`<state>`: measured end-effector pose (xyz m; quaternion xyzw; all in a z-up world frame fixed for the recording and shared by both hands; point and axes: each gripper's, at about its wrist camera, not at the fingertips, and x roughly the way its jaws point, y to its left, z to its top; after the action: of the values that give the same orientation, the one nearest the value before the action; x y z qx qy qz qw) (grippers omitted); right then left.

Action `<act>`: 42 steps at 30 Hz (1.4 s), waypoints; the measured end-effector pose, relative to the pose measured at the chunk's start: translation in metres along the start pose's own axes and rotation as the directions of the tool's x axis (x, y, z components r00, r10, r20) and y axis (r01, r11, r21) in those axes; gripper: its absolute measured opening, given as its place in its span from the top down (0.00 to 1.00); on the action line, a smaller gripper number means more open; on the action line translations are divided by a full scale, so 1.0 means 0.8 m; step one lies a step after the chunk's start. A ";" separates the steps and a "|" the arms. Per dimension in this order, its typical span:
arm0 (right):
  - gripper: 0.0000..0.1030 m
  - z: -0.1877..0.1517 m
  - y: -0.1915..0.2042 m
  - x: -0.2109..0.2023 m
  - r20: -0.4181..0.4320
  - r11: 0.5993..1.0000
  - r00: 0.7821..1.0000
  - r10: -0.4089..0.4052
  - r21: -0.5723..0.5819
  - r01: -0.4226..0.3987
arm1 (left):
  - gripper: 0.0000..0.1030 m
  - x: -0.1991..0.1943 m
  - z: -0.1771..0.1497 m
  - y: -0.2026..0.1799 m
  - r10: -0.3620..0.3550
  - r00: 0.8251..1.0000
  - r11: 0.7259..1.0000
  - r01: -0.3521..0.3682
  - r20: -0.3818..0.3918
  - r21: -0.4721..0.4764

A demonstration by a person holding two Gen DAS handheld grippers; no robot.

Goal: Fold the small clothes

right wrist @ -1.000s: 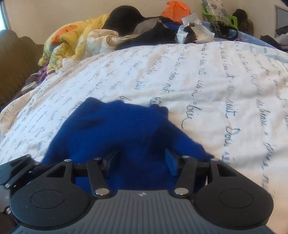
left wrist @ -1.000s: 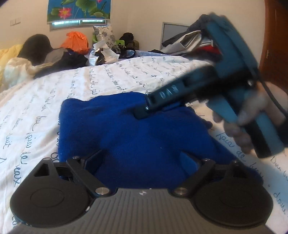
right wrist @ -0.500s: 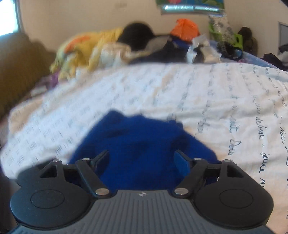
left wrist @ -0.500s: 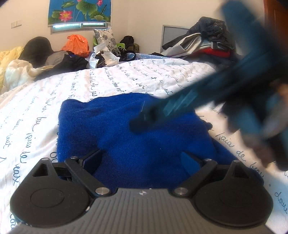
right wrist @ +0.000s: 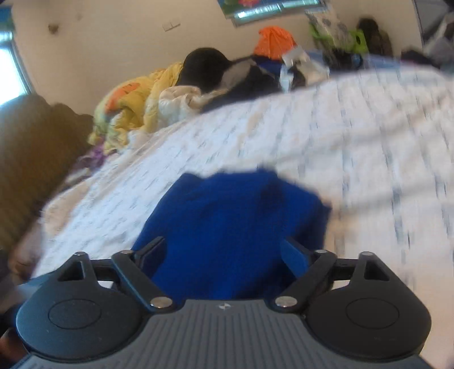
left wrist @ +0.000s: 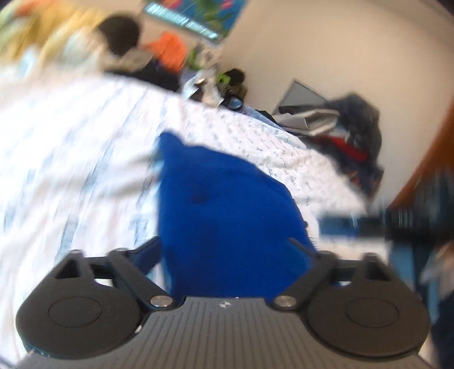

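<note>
- The blue garment point(left wrist: 227, 204) lay bunched on the white bedsheet point(left wrist: 71, 170) printed with handwriting, close in front of both cameras.
- The left gripper point(left wrist: 224, 249) pointed down at the cloth, its view tilted as if the wrist was rolled; the wall poster point(left wrist: 195, 14) ran slantwise across the top.
- Its jaws stood apart and had just been closing a little; the blue fabric filled the gap between them, but the blur was heavy and I could not make out either pad pressing on it.
- At the right edge of that view the other tool showed as a dark smeared bar point(left wrist: 397, 224), with a bit of a hand point(left wrist: 442, 264) below it, probably, given the smear.
- The right gripper point(right wrist: 224, 252) also angled down over the garment point(right wrist: 235, 227), jaws wide and just been opening; cloth lay between the blue fingers point(right wrist: 295, 258) without being pinched.
- A heap of clothes point(right wrist: 159, 96), yellow, black and orange, sat at the far side of the bed.
</note>
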<state>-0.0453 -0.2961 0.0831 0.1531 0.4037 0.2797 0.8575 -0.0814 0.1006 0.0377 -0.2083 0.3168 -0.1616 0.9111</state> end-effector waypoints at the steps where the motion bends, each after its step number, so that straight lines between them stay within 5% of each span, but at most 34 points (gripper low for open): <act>1: 0.14 -0.010 -0.010 -0.005 -0.025 0.999 1.000 0.002 0.045 -0.001 | 0.29 0.000 0.000 0.006 -0.020 1.000 0.999 0.019 -0.023 -0.035; 4: 0.14 -0.031 -0.033 -0.002 -0.097 0.985 0.993 0.069 0.166 -0.052 | 0.35 0.016 0.004 0.020 -0.082 0.991 0.988 0.066 -0.110 -0.140; 6: 0.15 -0.037 -0.026 0.005 -0.097 0.987 0.991 0.097 0.141 -0.082 | 0.41 0.024 0.004 0.020 -0.075 0.990 0.987 0.058 -0.115 -0.147; 7: 0.29 -0.038 -0.018 0.009 -0.101 0.992 0.991 0.090 0.102 -0.080 | 0.46 0.027 0.007 0.019 -0.068 0.990 0.989 0.050 -0.124 -0.141; 8: 0.52 -0.038 -0.012 0.015 -0.126 0.996 0.990 0.066 0.074 -0.057 | 0.74 0.030 0.010 0.019 -0.043 0.990 0.991 0.026 -0.131 -0.132; 9: 0.89 -0.037 -0.009 0.022 -0.146 0.999 0.989 0.021 0.050 -0.014 | 0.88 0.029 0.010 0.021 -0.007 0.991 0.993 -0.009 -0.134 -0.116; 14: 0.90 -0.040 -0.003 0.020 -0.120 0.996 0.992 -0.028 -0.085 0.018 | 0.79 0.025 0.001 0.027 0.002 0.991 0.998 -0.011 -0.135 -0.066; 16: 0.90 -0.040 -0.010 0.018 -0.114 0.999 0.993 -0.016 -0.053 0.010 | 0.74 0.015 -0.002 0.017 0.011 0.991 0.999 -0.016 -0.133 -0.036; 18: 0.87 -0.043 -0.012 0.016 -0.111 0.999 0.994 -0.002 -0.037 -0.002 | 0.31 0.005 -0.004 0.006 0.027 0.992 1.000 -0.027 -0.127 0.004; 19: 0.83 -0.042 -0.011 0.015 -0.121 1.000 0.993 0.000 -0.026 -0.003 | 0.26 -0.002 -0.006 0.002 0.023 0.994 0.999 -0.021 -0.106 0.024; 21: 0.76 -0.030 -0.010 0.006 -0.123 1.000 0.992 -0.027 0.007 0.028 | 0.25 -0.014 -0.007 -0.013 0.037 0.997 0.995 -0.030 -0.067 0.091; 26: 0.72 0.030 0.000 0.003 0.055 1.000 0.998 -0.020 -0.012 0.020 | 0.22 0.011 -0.005 -0.056 0.008 0.999 0.972 0.003 -0.043 0.237; 29: 0.70 0.062 0.024 0.057 -0.010 0.991 0.998 -0.057 -0.125 0.055 | 0.07 0.049 -0.013 -0.069 0.024 0.996 0.954 0.003 -0.089 0.299; 31: 0.48 0.067 0.029 0.110 -0.072 0.944 0.973 -0.221 -0.266 0.195 | 0.06 0.062 -0.020 -0.065 0.048 0.996 0.949 -0.023 -0.071 0.315; 33: 0.34 0.068 0.017 0.132 -0.025 0.917 0.979 -0.204 -0.356 0.181 | 0.05 0.065 -0.023 -0.063 0.071 0.995 0.936 -0.042 -0.070 0.349; 37: 0.34 0.094 0.013 0.137 -0.088 0.942 0.972 -0.216 -0.280 0.184 | 0.13 0.039 -0.021 -0.051 0.120 0.986 0.946 -0.080 -0.111 0.316; 39: 0.33 0.091 0.029 0.122 -0.074 0.939 0.967 -0.242 -0.270 0.214 | 0.13 0.018 -0.018 -0.049 0.093 0.993 0.949 -0.066 -0.073 0.309; 42: 0.32 0.076 0.055 0.093 -0.001 0.951 0.989 -0.145 -0.277 0.139 | 0.09 0.015 -0.011 -0.062 -0.006 0.999 0.942 0.021 -0.046 0.334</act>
<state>0.0248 -0.2181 0.0977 -0.0004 0.3800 0.2724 0.8840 -0.0863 0.0505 0.0487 -0.0491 0.3032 -0.2240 0.9249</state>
